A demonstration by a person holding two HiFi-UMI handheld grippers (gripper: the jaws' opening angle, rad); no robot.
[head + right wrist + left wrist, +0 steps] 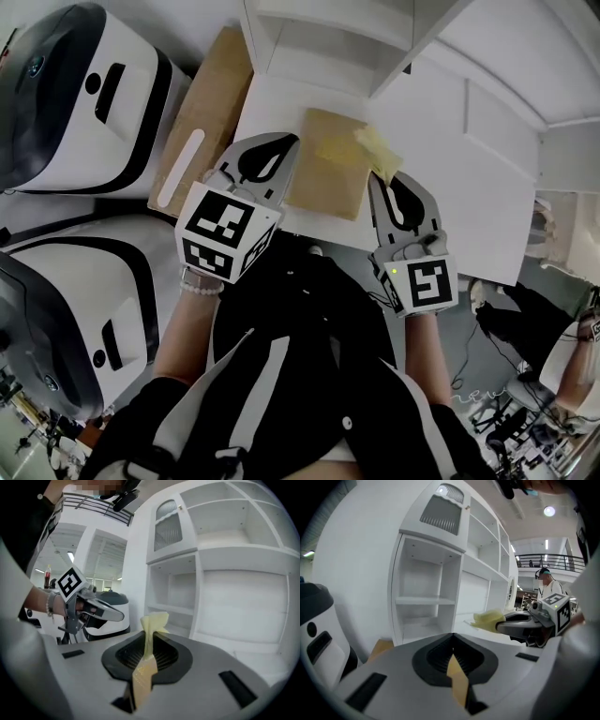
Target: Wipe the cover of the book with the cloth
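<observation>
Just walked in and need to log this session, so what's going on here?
A person holds a claw in each hand over a white table. The right claw is shut on a yellow cloth at the far right corner of a brown book lying flat. The left claw is shut by the book's left edge. Wiping seems about to start.

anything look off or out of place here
Nothing spilled or damaged. The book lies flat on the white table, slightly askew to its front edge. The right gripper is shut on the yellow cloth, bunched over the book's far right corner. The left gripper, jaws together, sits at the book's left edge.
</observation>
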